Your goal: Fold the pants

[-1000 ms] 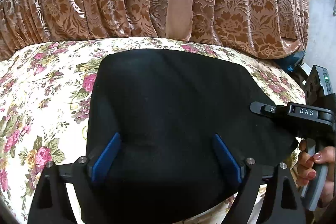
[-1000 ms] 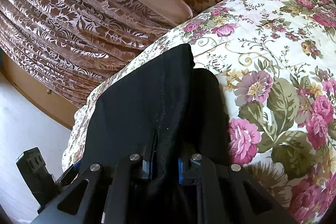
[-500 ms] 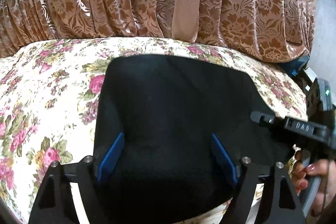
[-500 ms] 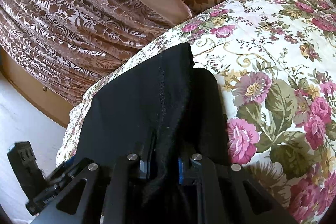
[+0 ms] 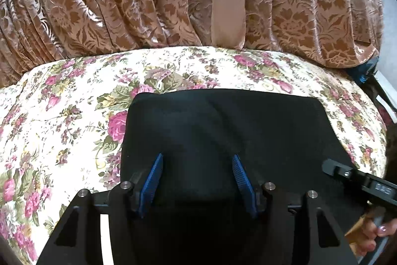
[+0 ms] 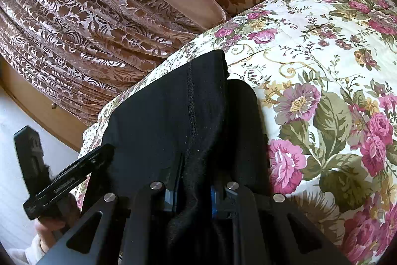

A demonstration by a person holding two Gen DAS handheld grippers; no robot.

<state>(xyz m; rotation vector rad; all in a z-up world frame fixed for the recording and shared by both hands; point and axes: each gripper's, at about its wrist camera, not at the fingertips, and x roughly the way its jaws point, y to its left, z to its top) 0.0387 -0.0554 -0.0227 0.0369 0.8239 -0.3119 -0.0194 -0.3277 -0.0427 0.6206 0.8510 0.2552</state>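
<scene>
Brown floral-patterned pleated curtain (image 5: 104, 4) hanging behind a cream quilted bedspread printed with pink roses (image 5: 62, 116), the working surface. Black fabric pants (image 5: 223, 131), folded into a broad panel, lie on the bedspread toward its near edge. Left gripper (image 5: 197, 181), with blue-padded black fingers, stands over the pants; its jaws have just been closing, are still spread, and the pads press on no fabric. Right gripper (image 6: 194, 190), jaws drawn nearly together, pinches a raised ridge of the pants along a stitched seam.
</scene>
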